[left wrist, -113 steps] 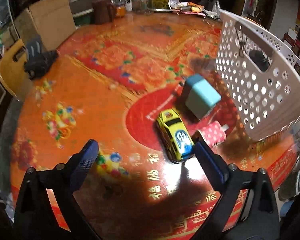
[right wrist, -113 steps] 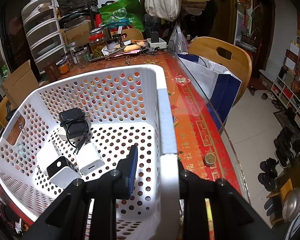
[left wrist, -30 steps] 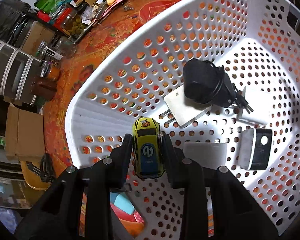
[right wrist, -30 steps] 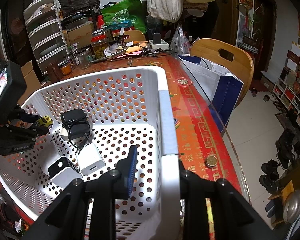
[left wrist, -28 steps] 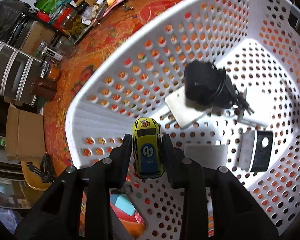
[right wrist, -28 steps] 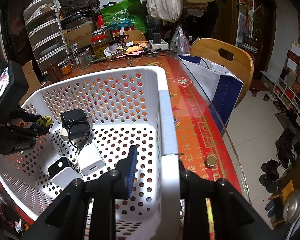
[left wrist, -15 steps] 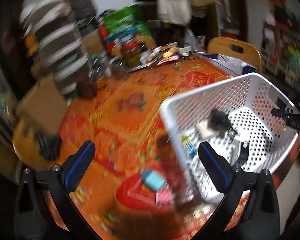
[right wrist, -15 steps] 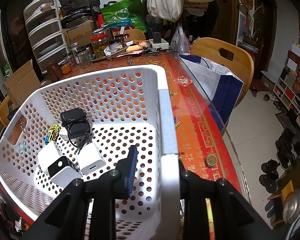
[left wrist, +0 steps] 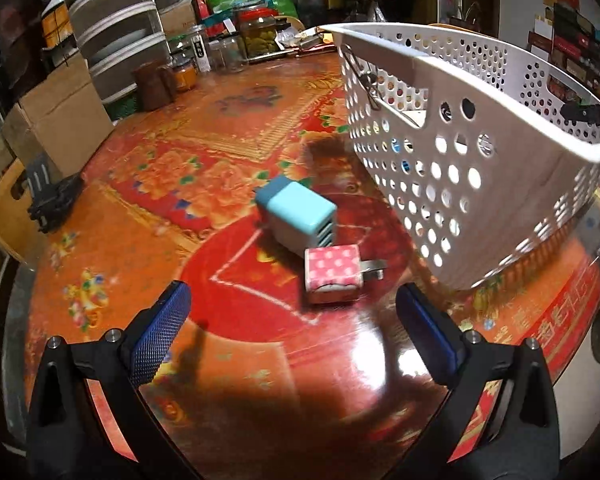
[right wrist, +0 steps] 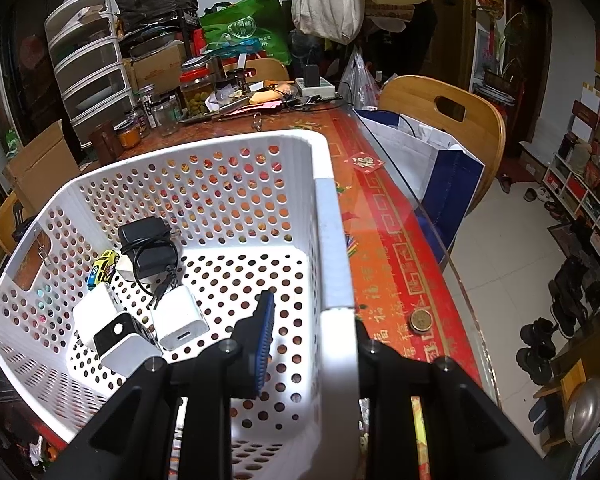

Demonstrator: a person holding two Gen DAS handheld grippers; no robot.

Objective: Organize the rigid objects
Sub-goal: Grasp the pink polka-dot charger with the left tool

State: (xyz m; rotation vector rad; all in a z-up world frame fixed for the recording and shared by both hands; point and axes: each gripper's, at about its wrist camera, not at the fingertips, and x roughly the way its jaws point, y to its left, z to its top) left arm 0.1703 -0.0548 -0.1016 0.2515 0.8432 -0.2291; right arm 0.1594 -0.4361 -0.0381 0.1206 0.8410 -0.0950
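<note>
L gripper [left wrist: 292, 330] is wide open & empty; pink polka-dot charger [left wrist: 331, 276] lies just ahead, slightly R of centre, prongs pointing R toward basket [left wrist: 480, 128]. R gripper [right wrist: 312, 344] is clamped on basket rim, so L is nearer

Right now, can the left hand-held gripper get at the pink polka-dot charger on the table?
Probably yes. The left hand-held gripper is open and empty, the pink polka-dot charger lies just ahead between its fingers' lines, and nothing stands between them; the white perforated basket sits off to the side.
</note>
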